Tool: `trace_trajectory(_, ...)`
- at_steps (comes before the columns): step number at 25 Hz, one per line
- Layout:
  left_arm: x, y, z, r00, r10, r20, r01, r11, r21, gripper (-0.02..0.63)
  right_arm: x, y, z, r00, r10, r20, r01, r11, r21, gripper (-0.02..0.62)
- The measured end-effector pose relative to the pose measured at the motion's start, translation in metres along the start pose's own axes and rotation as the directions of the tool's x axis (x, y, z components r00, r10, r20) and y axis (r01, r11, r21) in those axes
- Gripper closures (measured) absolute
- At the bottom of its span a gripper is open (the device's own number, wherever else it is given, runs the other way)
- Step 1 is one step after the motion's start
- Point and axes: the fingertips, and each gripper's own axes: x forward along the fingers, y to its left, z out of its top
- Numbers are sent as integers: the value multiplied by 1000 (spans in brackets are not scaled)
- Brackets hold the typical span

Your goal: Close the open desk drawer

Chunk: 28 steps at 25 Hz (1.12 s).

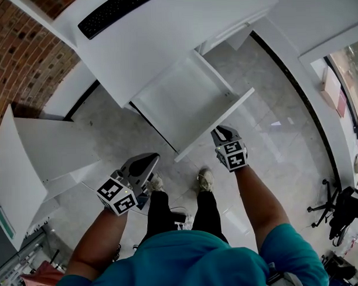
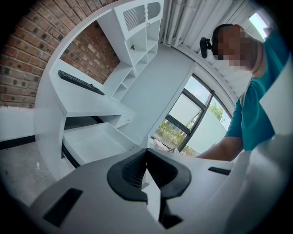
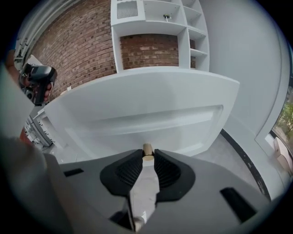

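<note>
From where I stand, the open desk drawer juts from the white desk, its front panel just ahead of the right gripper, whose jaws are narrowly apart with a small tan peg showing between their tips, while the left gripper, its jaws together, hangs off to the drawer's left.

Smooth matt white drawer, rough brick wall (glossy floor).

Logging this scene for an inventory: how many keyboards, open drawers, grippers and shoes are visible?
keyboard: 1
open drawer: 1
grippers: 2 (left gripper, right gripper)
shoes: 2
Total: 6
</note>
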Motion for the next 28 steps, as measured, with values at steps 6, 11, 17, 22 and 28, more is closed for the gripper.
trace_trajectory(6,3,5,2,1000,-5,0,5,1000,-11,592,5,1,5,1000,12,1,-12,1000,-7,512)
trace_trajectory(11,3,12,8,1000,0,3,0,1000,-15,592,12,1,14,1000,15,2,-15,1000,-8,512)
trace_trajectory(17,-1,24,17,1000,10,10,-10,1000,-17,592,25,4,28,1000,21,-2,-21,1000,-17,512)
trace_trajectory(22,-2,36,24,1000,20,20,-19,1000,-24,592,36,5,41,1000,28,-1,-28,999,-22,512)
trace_trajectory(28,-4,55,32,1000,21,20,-20,1000,-18,592,53,10,58,999,33,1,-32,999,-33,512)
